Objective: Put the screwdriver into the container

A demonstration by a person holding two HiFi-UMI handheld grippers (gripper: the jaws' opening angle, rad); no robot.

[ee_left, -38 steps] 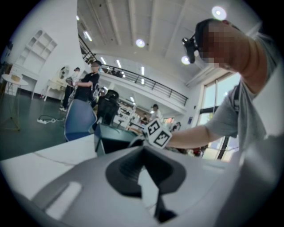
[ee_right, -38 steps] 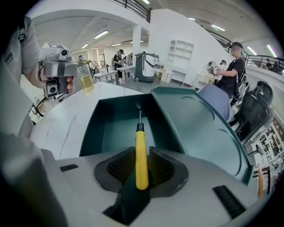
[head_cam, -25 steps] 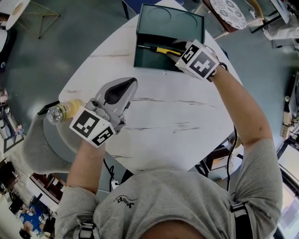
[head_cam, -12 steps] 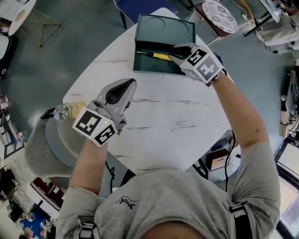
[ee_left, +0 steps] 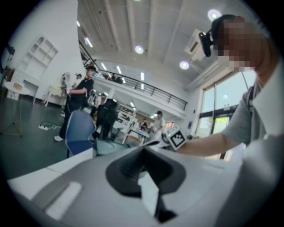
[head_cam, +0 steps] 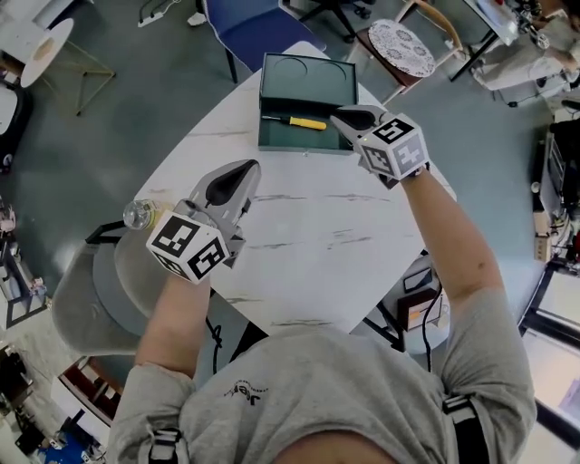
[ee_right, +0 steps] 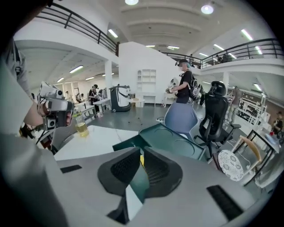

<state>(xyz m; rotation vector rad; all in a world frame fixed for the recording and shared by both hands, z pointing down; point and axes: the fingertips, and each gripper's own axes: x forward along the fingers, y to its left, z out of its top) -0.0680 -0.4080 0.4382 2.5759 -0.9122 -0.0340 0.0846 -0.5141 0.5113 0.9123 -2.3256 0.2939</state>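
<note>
The screwdriver [head_cam: 304, 121], yellow-handled, lies inside the dark green container [head_cam: 308, 77] at the table's far edge. My right gripper [head_cam: 349, 118] hangs just right of the handle, above the container's near right corner, apart from the tool. Its jaws have just been closing and stand open by a narrow slit with nothing between them. In the right gripper view my right gripper [ee_right: 142, 153] points down at the container [ee_right: 177, 139]. My left gripper [head_cam: 237, 172] hovers over the table's left part, shut and empty. The left gripper view shows the left gripper [ee_left: 143, 150] with its pads meeting.
The white marble table [head_cam: 308, 245] carries only the container. A clear bottle [head_cam: 139, 214] stands on a grey chair [head_cam: 91, 299] off the left edge. A blue chair [head_cam: 254, 27] and a round patterned stool [head_cam: 403, 47] stand beyond the table. People stand far off.
My right gripper has lifted up and back from the screwdriver, which stays in the container, and its jaws have narrowed. My left gripper has risen a little.
</note>
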